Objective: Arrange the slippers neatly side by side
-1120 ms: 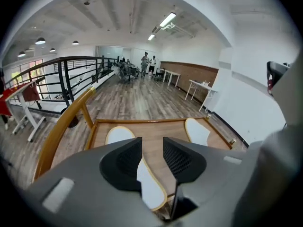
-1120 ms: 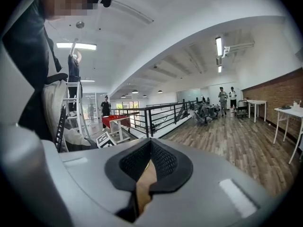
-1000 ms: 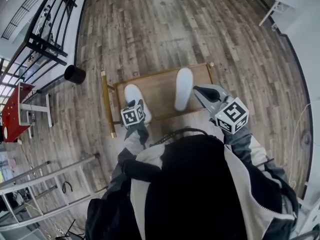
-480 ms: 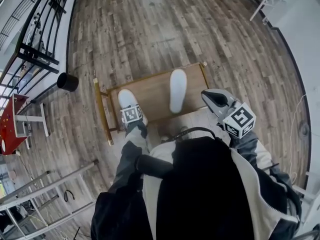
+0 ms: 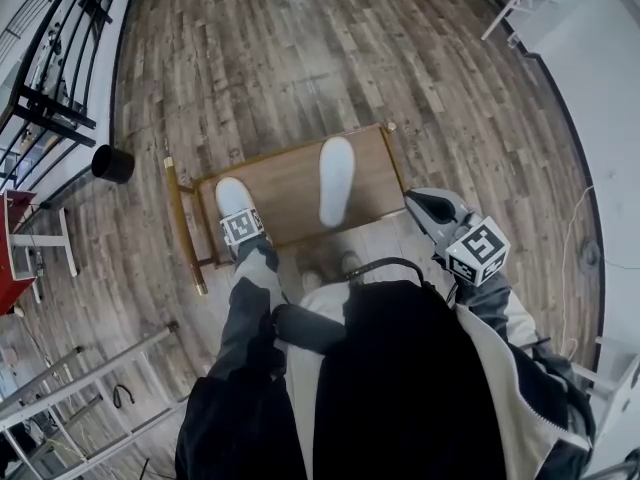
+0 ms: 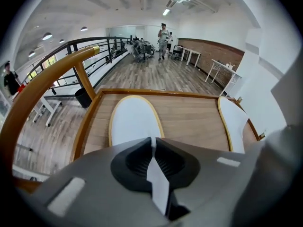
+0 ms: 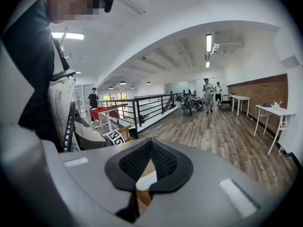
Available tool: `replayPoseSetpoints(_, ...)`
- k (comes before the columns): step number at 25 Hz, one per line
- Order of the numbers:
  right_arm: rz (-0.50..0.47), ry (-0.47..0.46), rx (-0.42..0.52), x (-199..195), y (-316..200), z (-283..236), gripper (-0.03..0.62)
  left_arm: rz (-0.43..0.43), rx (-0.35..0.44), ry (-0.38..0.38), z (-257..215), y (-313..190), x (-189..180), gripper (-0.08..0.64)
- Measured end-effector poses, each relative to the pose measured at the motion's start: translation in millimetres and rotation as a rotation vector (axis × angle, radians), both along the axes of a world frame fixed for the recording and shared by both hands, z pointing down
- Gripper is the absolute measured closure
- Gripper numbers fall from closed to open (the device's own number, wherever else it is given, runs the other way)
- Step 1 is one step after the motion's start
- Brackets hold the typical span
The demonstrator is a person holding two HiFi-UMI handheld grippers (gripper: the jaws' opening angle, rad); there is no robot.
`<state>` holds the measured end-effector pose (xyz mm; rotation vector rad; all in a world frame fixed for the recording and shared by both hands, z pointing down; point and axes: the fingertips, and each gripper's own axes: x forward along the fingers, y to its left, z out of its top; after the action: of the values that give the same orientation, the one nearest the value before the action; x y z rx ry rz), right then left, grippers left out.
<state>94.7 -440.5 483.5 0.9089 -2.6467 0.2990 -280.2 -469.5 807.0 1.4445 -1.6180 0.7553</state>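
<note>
White slipper [image 6: 132, 122], rear edge between just-closed jaws of left gripper [image 6: 152, 141]

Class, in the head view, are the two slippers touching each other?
No, bare wood of the tray separates the left slipper from the right slipper.

place: loft office | evidence: black railing [image 7: 147, 109], white desks [image 7: 274, 109], brick wall [image 7: 262, 91], plank floor [image 5: 300, 58]

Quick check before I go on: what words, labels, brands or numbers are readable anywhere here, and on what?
No readable text anywhere.
Marker cubes: black-and-white square patterns only, no letters or digits.
Left slipper, right slipper: plain white, no brand visible.
Wooden board: no label.
</note>
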Motion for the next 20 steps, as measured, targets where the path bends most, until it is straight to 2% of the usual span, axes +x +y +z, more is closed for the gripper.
replayPoseSetpoints(5, -0.010, -0.014, 0.004, -1.3, 1.1, -0.5, 0.589, 0.019, 0.025, -0.010, -8.3, 0.0, 3.1, 0.532)
replayPoseSetpoints(10, -0.050, -0.033, 0.008, -22.5, 0.9, 0.9, 0.589, 0.064, 0.088, 0.002, -24.3, 4.1, 13.9, 0.532)
replayPoseSetpoints(14, -0.114, -0.056, 0.015, -53.7, -0.5, 2.9, 0.589, 0.100, 0.204, 0.028, -58.6, 0.1, 22.0, 0.532)
replayPoseSetpoints(20, -0.212, -0.081, 0.018, -91.8, 3.7, 3.9, 0.589, 0.174, 0.427, 0.084, -140.7, 2.3, 57.3, 0.532)
